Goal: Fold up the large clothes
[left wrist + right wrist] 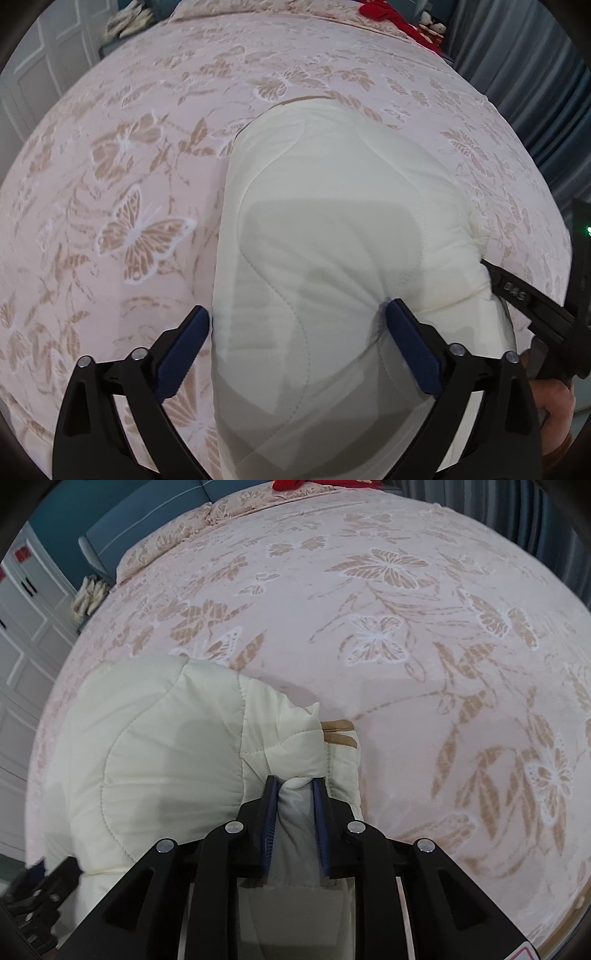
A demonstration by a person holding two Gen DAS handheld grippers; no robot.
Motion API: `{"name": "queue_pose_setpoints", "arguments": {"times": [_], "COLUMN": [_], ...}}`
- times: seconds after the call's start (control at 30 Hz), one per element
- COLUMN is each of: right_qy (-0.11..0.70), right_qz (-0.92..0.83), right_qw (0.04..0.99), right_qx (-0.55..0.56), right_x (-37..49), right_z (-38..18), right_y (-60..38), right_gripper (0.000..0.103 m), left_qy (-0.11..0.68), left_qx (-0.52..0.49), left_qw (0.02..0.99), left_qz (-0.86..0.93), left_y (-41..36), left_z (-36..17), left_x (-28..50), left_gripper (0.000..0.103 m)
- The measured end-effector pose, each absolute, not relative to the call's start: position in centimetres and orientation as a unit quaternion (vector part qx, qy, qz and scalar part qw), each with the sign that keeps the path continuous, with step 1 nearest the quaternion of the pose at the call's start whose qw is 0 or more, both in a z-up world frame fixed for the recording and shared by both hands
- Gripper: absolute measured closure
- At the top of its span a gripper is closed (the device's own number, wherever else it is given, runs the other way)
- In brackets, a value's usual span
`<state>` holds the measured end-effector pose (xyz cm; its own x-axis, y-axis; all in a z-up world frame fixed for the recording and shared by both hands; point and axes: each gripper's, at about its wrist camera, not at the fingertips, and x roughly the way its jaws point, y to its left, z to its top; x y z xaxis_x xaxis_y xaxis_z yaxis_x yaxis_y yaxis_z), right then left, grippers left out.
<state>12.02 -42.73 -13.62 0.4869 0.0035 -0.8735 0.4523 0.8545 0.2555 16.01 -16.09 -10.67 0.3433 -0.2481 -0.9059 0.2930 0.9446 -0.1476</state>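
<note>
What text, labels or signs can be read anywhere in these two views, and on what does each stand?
"DAS": embossed on the black arm of the right gripper, seen in the left wrist view; the first letter is unsure.
Red stickers on the white cupboard doors: too small and blurred to read.
Red-edged label on the gripper body at the bottom of the right wrist view: cut off, unreadable.
Nothing on the cream quilted garment or the butterfly bedspread.

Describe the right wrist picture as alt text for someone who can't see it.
The right gripper pinches a bunch of a cream quilted garment lying folded on a pink butterfly-patterned bedspread. Tan trim peeks from its edge.
</note>
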Motion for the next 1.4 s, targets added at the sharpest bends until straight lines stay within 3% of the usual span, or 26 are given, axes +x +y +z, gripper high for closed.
{"name": "queue_pose_setpoints", "arguments": {"times": [0.07, 0.17, 0.3, 0.5, 0.87, 0.97, 1.1, 1.2, 1.4], "right_qy": [0.48, 0.467, 0.473, 0.486, 0.482, 0.482, 0.48, 0.474, 0.445], "right_qz": [-0.133, -0.136, -0.113, -0.068, -0.034, -0.03, -0.011, -0.014, -0.021], "right_qw": [0.827, 0.828, 0.818, 0.774, 0.749, 0.753, 0.772, 0.792, 0.836], "right_qx": [0.26, 0.28, 0.307, 0.401, 0.453, 0.448, 0.417, 0.385, 0.32], "right_x": [11.0, 8.4, 4.4, 1.0, 2.2, 2.6, 3.6, 3.7, 4.2], "right_z": [-12.3, -10.0, -9.3, -12.4, -15.8, -15.8, -13.8, -11.7, -6.7], "right_y": [-43.4, -43.7, -43.3, -43.0, -41.4, -41.2, -40.3, -39.4, -36.4], "right_gripper": [0.074, 0.042, 0.03, 0.02, 0.013, 0.017, 0.05, 0.063, 0.07], "left_qy": [0.562, 0.576, 0.58, 0.608, 0.625, 0.621, 0.598, 0.577, 0.509], "left_qx": [-0.007, -0.051, -0.067, -0.13, -0.165, -0.151, -0.103, -0.066, 0.001], "left_qw": [0.809, 0.793, 0.781, 0.74, 0.712, 0.719, 0.747, 0.768, 0.817], "left_qz": [-0.172, -0.19, -0.222, -0.257, -0.272, -0.271, -0.271, -0.272, -0.271], "left_y": [-15.1, -13.0, -10.6, -9.2, -10.9, -11.7, -13.1, -13.7, -14.1], "left_z": [-10.8, -10.2, -9.8, -11.7, -14.0, -13.5, -11.1, -9.0, -3.5], "left_x": [16.4, 16.2, 14.6, 12.9, 12.9, 12.7, 11.9, 11.5, 10.4], "left_gripper": [0.006, 0.007, 0.007, 0.007, 0.005, 0.005, 0.019, 0.031, 0.04]}}
